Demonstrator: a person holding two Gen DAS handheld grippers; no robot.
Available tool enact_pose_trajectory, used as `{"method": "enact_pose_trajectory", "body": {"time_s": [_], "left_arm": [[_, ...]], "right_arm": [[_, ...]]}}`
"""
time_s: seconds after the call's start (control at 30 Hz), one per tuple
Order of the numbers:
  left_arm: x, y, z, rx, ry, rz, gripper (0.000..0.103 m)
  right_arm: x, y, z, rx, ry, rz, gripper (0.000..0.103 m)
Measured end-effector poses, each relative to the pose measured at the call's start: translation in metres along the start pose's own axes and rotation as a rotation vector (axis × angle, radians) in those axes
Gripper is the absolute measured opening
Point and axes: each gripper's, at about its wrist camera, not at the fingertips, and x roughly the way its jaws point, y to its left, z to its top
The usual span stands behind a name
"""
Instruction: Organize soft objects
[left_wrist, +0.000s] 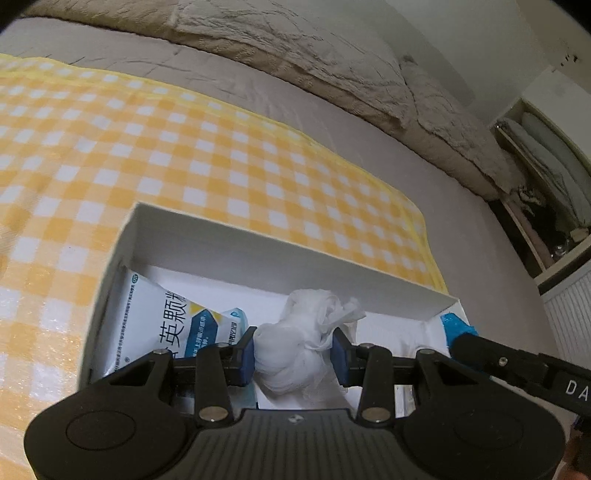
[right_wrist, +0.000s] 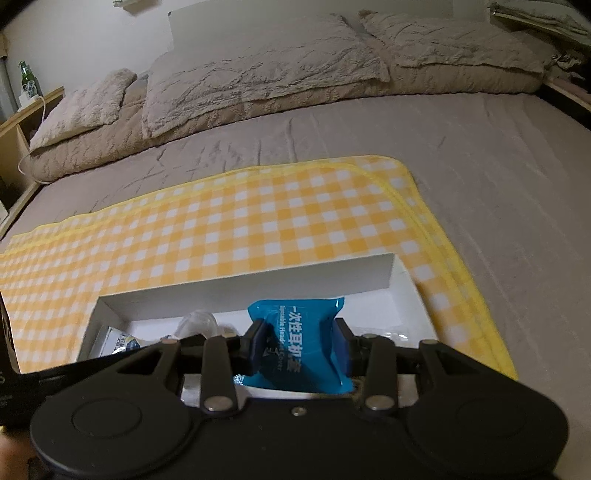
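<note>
left wrist view: left gripper (left_wrist: 293, 352) clamped on a white wad (left_wrist: 295, 350) of crumpled plastic, pads pinching it at both sides, held over the open white box (left_wrist: 280, 260) on the checked cloth (left_wrist: 184, 158). wad directly ahead between the fingers and above the box's middle, so the likely coming move, straight down and let go, turns on that bare floor patch just beyond it. white sachet (left_wrist: 166, 321) already lying at the box's left end, beside the wad, long side running toward the near wall. right gripper's arm crossing in at the right edge, a corner of the blue pack (left_wrist: 456, 326) peeping past it.

right wrist view: right gripper (right_wrist: 301, 345) clamped on the blue pack (right_wrist: 299, 343), long axis running away along the fingers, poised over the box's right half (right_wrist: 391, 271). each hand nearest its own end, no crossing needed. shows what the left view lacks: the pack whole, free floor at the right end, pillows (right_wrist: 258, 70), a green bottle (right_wrist: 28, 79). shows the sachet only as a sliver, and the wad not clearly.
</note>
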Motion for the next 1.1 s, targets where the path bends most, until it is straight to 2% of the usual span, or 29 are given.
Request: {"method": "enact_pose_trajectory", "body": {"time_s": [0.07,0.1,0.13,0.23,0.53,0.7,1.1], "left_arm": [[-0.003,0.0,0.002,0.003,0.004,-0.014,0.051],[-0.004,0.0,0.002,0.004,0.007,-0.025,0.059],[-0.006,-0.001,0.003,0.004,0.009,-0.038,0.066],[-0.009,-0.007,0.004,0.028,0.008,-0.052,0.076],[-0.017,-0.018,0.003,0.106,0.014,-0.02,0.088],[-0.027,-0.019,0.004,0.117,0.019,-0.005,0.089],[-0.083,-0.033,0.007,0.199,-0.038,0.031,0.096]], "right_arm": [[0.002,0.003,0.001,0.011,-0.004,0.017,0.041],[0.002,0.004,0.002,0.022,-0.012,0.024,0.047],[0.003,0.005,0.002,0.034,-0.019,0.026,0.049],[0.006,0.005,0.003,0.062,0.0,0.031,0.06],[0.004,-0.004,0.002,0.109,0.014,0.006,0.06],[-0.004,-0.004,-0.001,0.103,0.008,0.008,0.06],[-0.047,-0.008,-0.007,0.068,-0.042,0.016,0.06]]}}
